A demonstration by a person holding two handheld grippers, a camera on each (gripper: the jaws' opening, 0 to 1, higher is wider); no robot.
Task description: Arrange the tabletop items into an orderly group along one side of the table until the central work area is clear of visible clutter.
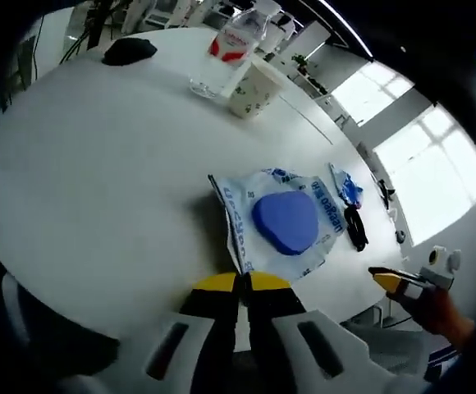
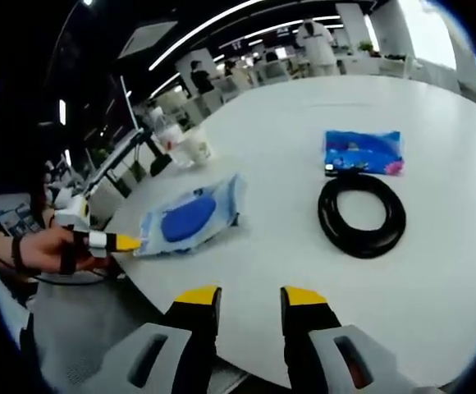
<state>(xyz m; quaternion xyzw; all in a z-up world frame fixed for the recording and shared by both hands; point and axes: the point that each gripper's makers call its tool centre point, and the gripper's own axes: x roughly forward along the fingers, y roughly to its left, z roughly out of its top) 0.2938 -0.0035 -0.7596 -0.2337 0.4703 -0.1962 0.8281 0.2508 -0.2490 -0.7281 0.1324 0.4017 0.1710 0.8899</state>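
Pinching the near edge of a clear bag (image 1: 283, 222), the left gripper (image 1: 242, 283) had its yellow tips pressed together on the plastic. The bag lay flat on the white table (image 1: 98, 180), close to the table's near edge. A blue pad (image 1: 286, 222) sat inside the bag.

In the right gripper view, the same bag (image 2: 193, 215) lay by the table's left edge, and the left gripper (image 2: 123, 242) met it at its corner. A hand (image 2: 45, 250) held that gripper out past the table edge.

The right gripper (image 2: 250, 297) hung over the near edge of the table (image 2: 435, 271). Its jaws were spread apart with nothing between them.

A black cable (image 2: 361, 213) lay in a round coil on the table, more toward the middle. A small blue packet (image 2: 363, 152) lay just behind the coil, touching it or almost touching it.

At the far edge of the table stood a paper cup (image 1: 253, 89). A plastic bottle (image 1: 230, 49) with a red label stood right beside the cup. A dark thing (image 1: 129, 51) lay at the far edge too, well apart from the cup. It was too blurry to tell what it was.

People (image 2: 316, 41) stood far off behind the table.
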